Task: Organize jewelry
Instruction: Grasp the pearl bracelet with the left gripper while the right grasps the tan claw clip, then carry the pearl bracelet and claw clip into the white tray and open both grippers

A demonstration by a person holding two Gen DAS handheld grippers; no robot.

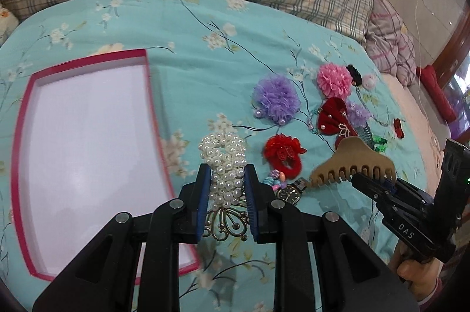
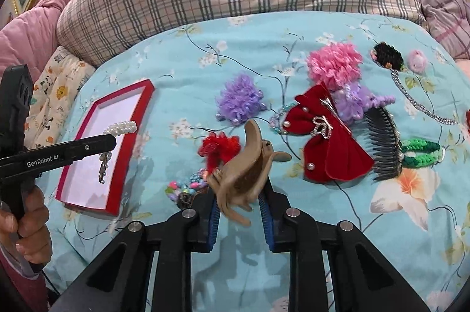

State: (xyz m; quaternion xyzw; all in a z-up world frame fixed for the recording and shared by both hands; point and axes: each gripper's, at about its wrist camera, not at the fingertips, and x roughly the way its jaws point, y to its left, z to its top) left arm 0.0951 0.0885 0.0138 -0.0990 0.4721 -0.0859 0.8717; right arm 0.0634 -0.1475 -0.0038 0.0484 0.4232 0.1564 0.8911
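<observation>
Over the floral bedspread (image 1: 191, 53), the left gripper (image 1: 227, 183) pinches a knobbly pearl hairpiece (image 1: 224, 162).

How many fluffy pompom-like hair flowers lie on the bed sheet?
3: a purple one left of the red velvet bow, a pink one behind that bow, and a red one close to the tan claw clip. Others may be hidden.

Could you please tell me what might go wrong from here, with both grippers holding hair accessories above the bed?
1. The pearl hair clip hangs loosely from the left gripper, so it might swing and miss the red box.
2. The right gripper pinches the tan claw clip at an angle; it could twist out and drop onto the red scrunchie.
</observation>
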